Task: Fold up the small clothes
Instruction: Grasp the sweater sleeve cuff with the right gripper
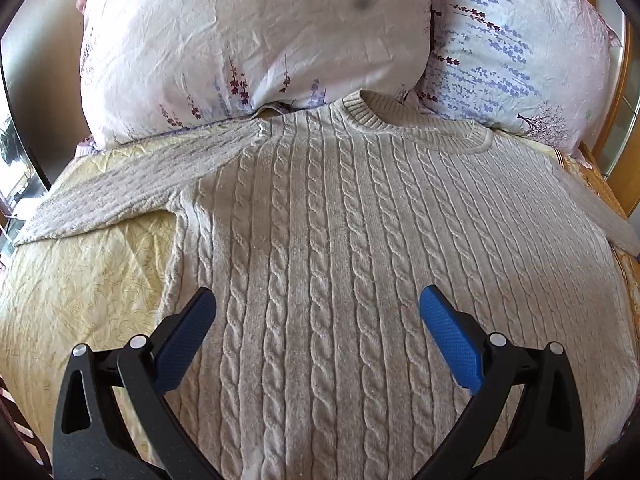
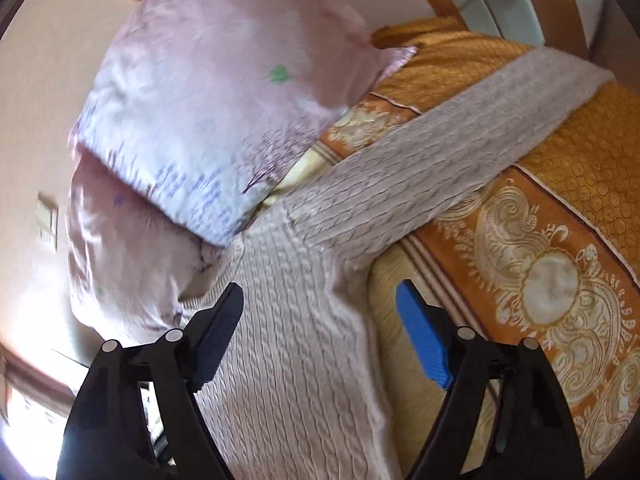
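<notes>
A: Where's the sweater (image 1: 340, 240)?

B: Flat on the bed (image 1: 80, 288), front up, collar touching two pillows, both sleeves spread out. Judged laid out ready for folding.

A: Grippers?

B: Left gripper (image 1: 318, 300) hovers over the chest, jaws spread, holding nothing. Right gripper (image 2: 320, 292) by the right sleeve (image 2: 460, 128), jaws spread, empty.

A: Count?

B: One sweater, two pillows (image 1: 248, 40).

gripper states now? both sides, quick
Left gripper: open, empty, above the sweater body.
Right gripper: open, empty, over the sweater near its right sleeve.
</notes>
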